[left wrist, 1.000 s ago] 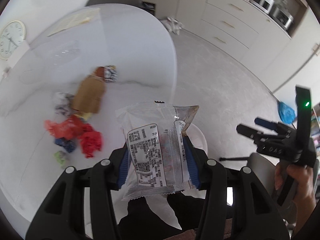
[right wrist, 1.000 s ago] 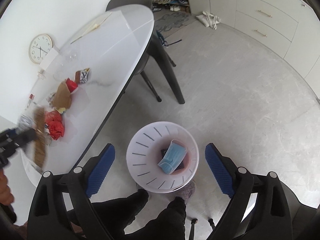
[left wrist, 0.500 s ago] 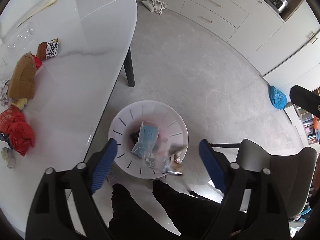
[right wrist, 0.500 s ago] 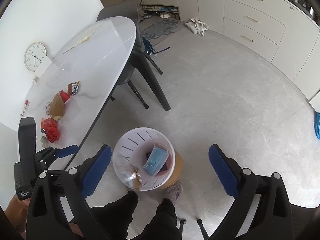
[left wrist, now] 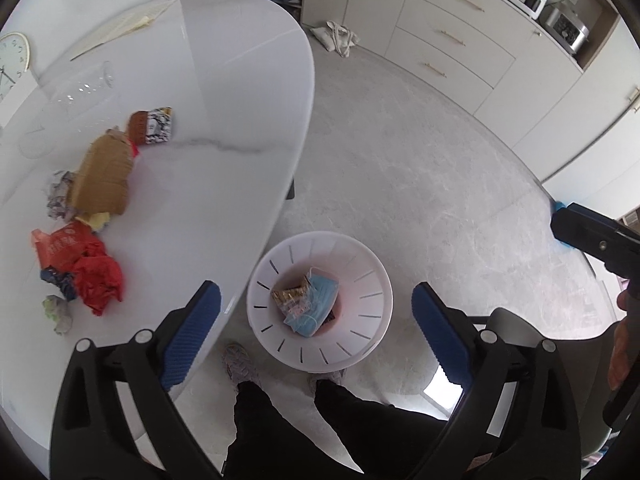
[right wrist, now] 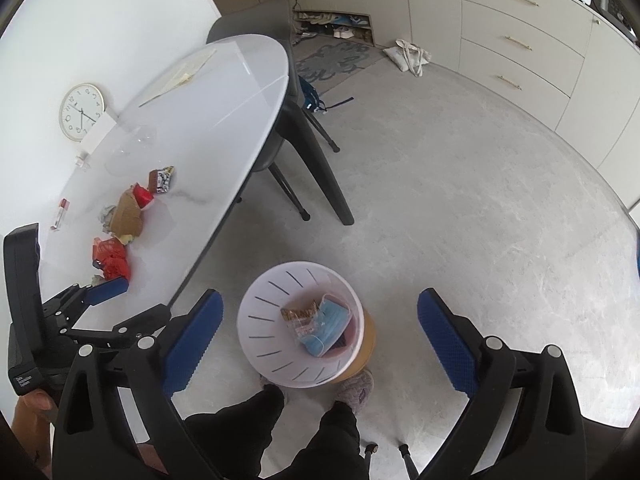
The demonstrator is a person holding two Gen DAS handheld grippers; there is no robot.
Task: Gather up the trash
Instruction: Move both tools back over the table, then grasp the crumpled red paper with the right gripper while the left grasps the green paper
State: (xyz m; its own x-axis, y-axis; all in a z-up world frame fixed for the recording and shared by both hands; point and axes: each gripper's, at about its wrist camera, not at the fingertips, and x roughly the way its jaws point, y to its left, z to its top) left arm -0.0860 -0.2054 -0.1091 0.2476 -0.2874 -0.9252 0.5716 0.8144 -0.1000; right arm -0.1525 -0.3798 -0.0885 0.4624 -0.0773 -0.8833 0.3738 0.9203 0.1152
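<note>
The trash is in 2 places. Low in the centre of my left view, the white bin [left wrist: 319, 307] stands on the floor just beside the table's edge, and in it lie a blue face mask [left wrist: 316, 309] and a clear snack wrapper [left wrist: 291, 300], touching each other. The rest is on the white table [left wrist: 208, 128] at the left of the frame: a brown cardboard piece [left wrist: 102, 178], a patterned packet [left wrist: 154, 126] just above it, crumpled red wrappers [left wrist: 86, 272] below it, and a small grey-green wad [left wrist: 58, 312] nearest the lower left.

My left gripper [left wrist: 316, 334] is spread wide with nothing between its 2 blue pads [left wrist: 191, 336]; the bin shows in the gap. My right gripper [right wrist: 319, 338] is spread just as wide and also holds nothing, with the bin [right wrist: 256, 316] framed between its pads [right wrist: 446, 346] in the lower centre.

A wall clock [right wrist: 81, 112] leans at the upper left of the right view, a grey chair [right wrist: 256, 24] is at the table's far end, and a cloth bag [right wrist: 408, 56] lies on the floor by the drawers.
</note>
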